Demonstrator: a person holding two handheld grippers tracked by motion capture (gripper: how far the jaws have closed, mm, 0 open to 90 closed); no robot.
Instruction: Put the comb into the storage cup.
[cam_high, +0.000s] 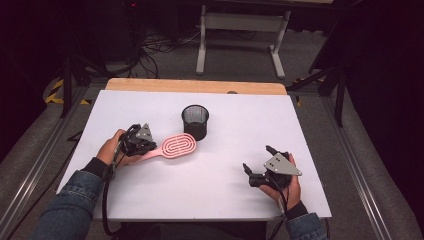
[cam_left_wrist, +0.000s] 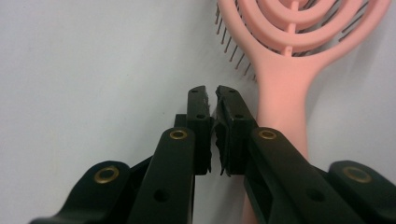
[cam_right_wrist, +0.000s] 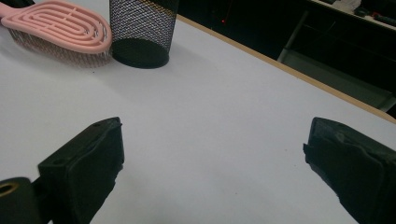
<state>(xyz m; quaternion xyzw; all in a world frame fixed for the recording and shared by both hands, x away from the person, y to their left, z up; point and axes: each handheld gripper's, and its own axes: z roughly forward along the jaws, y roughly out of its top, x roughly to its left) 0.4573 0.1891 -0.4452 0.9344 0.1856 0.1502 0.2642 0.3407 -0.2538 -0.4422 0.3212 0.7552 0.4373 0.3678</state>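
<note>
While our left gripper (cam_left_wrist: 211, 95) sits with jaws nearly closed beside the pink brush (cam_high: 172, 146) handle, touching the cup (cam_high: 195, 121), our right gripper (cam_high: 257, 161) rests wide open on the table (cam_high: 210, 195)

I'm working in a dim lab: beyond my gripper lie tangled floor cables (cam_high: 150, 47), hazard tape (cam_high: 55, 90), a metal stand (cam_high: 242, 35).

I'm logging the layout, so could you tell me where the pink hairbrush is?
The hairbrush lies on the table left of centre, its head beside the black mesh cup, its handle by the left gripper.
</note>
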